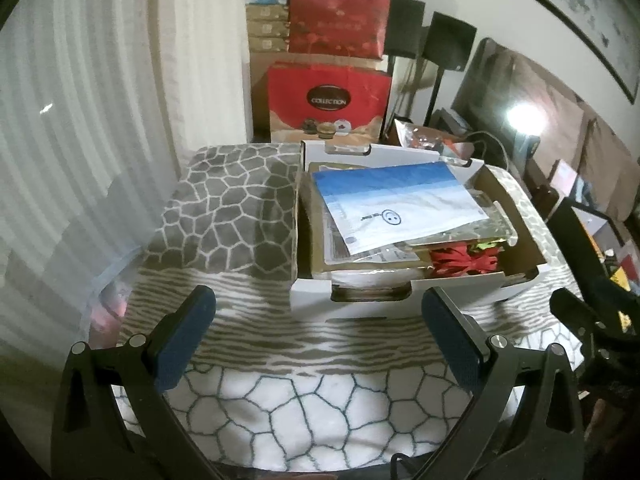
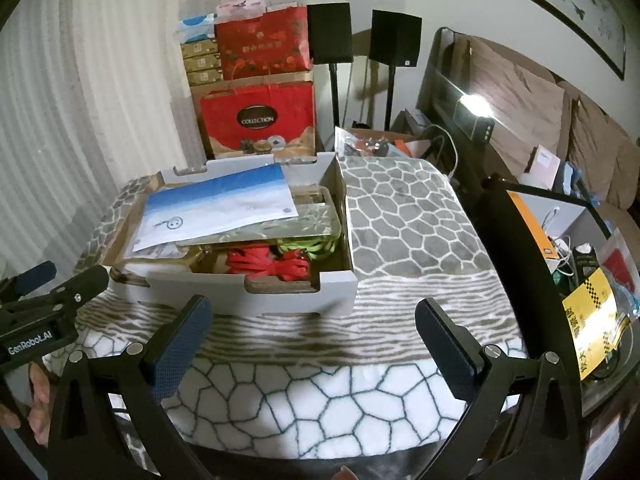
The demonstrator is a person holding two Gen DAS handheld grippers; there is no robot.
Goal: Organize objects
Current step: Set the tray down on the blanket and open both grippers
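Landmark is the white cardboard box (image 1: 400, 300) sitting on the blanket-covered surface (image 1: 248, 400)

Left of the box: bare grey stone-pattern blanket, nothing there, looks like free room if I need to lay things out

My left gripper (image 1: 320, 344) hangs short of the box's near wall, jaws spread as wide as they go, nothing between the pads; I'd say that's so it can come in over the rim

In the box: a blue-and-white sheet (image 1: 396, 204) lies flat on top of the pile, tilted across it, covering clear plastic packets (image 1: 480, 232) underneath; red ribbon-like stuff (image 1: 464, 262) is bunched in the near right corner of the box. Everything already inside, so sorting looks mostly done or about to restart, can't tell which

My right gripper (image 2: 314, 340) also short of the box's near wall, toward its right end, fully open and empty

Behind the box: red gift bags (image 1: 328, 96) stacked by the wall, not in play
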